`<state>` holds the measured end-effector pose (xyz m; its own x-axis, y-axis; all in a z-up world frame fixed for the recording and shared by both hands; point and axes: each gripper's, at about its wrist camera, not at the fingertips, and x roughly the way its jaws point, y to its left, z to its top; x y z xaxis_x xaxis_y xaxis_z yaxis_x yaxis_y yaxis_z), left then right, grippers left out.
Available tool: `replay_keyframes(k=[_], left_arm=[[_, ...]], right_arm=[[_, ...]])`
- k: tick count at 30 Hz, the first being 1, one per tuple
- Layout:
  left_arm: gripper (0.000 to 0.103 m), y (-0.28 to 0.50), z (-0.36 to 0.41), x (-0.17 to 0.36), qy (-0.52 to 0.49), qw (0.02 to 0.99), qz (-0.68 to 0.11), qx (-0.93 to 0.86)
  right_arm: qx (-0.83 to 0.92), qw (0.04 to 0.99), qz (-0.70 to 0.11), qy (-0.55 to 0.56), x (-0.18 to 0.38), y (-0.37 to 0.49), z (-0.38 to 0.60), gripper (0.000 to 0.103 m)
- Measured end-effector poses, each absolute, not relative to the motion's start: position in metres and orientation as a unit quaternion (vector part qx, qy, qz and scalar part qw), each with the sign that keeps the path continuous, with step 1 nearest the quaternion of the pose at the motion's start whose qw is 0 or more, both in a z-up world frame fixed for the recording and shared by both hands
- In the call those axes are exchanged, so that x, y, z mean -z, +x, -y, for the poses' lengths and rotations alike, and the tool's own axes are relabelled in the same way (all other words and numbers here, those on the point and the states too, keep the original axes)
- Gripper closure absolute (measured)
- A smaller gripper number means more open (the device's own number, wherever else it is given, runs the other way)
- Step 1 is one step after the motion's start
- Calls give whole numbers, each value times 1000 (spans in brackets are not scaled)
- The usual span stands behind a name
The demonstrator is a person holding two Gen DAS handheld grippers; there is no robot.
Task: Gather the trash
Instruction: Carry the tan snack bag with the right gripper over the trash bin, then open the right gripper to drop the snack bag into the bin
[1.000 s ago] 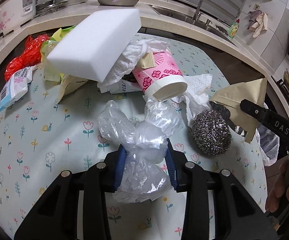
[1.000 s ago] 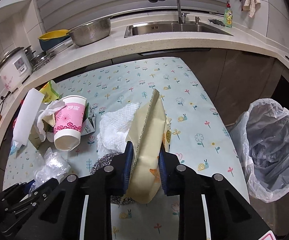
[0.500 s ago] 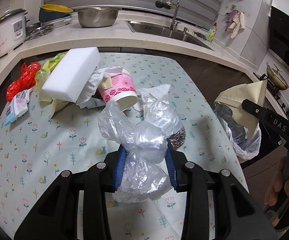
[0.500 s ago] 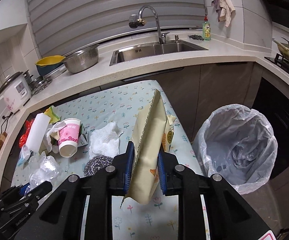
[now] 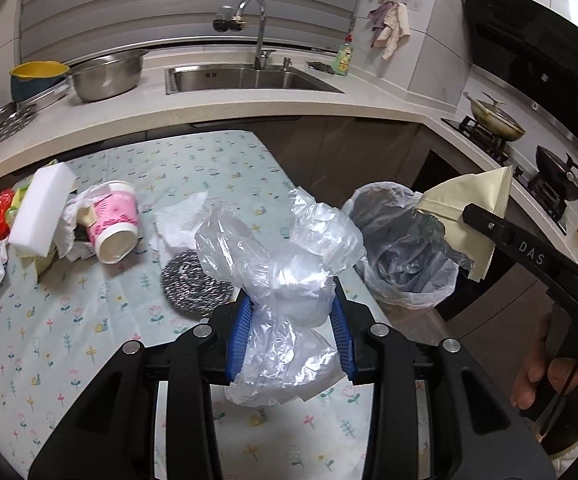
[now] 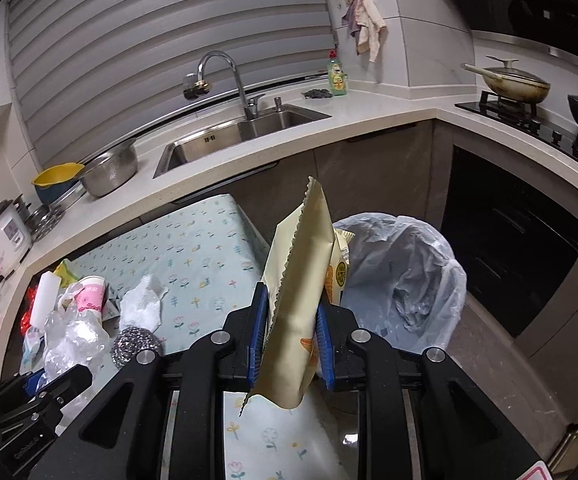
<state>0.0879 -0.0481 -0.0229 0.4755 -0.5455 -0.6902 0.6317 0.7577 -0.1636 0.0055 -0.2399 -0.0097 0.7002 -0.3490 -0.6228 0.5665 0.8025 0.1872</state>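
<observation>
My left gripper [image 5: 291, 334] pinches a crumpled clear plastic bag [image 5: 285, 280] above the flowered tablecloth's [image 5: 69, 320] edge. My right gripper [image 6: 291, 338] clamps a cream foil snack wrapper [image 6: 295, 300] (upright) beside the plastic-lined trash bin [image 6: 409, 280].

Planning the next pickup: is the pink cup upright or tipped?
Tipped. The pink cup lies on its side on the table, its base facing the camera.

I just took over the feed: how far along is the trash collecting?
Done: the lined bin already holds crumpled trash. In hand: left tool grips clear plastic wrap, right tool a beige wrapper. Left on the table: pink cup, scourer, tissue, sponge block.
</observation>
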Motion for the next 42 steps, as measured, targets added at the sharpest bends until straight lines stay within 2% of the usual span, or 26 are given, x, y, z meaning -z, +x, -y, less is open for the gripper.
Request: replay_keyframes(k=[12,23,25,29,31,32,42], left_arm=[[68,70,176,32,92,804,-392,437],[65,87,260,56,116,784,-397,463],[54,95,267,60,112,785,-398,461],[41,104,274,62,111,797,-390,448],[23,108,273,60,109,807,-381,439],[20,110,272,59,106,812,-377,434],[17,129,251,46,90,837,-362,400]], right_arm=[[307,882,-281,221,22,-39,301,81],[323,871,-283,238,34,-39,329,81],[322,872,-282,237,34,-36,332,80],[319,874,-281,234,34,-29,335,79],[316,877,-279,231,34,-26,336,79],[315,878,-278,230,34,-23,337,78],[303,892,-262,211,19,8,341,76]])
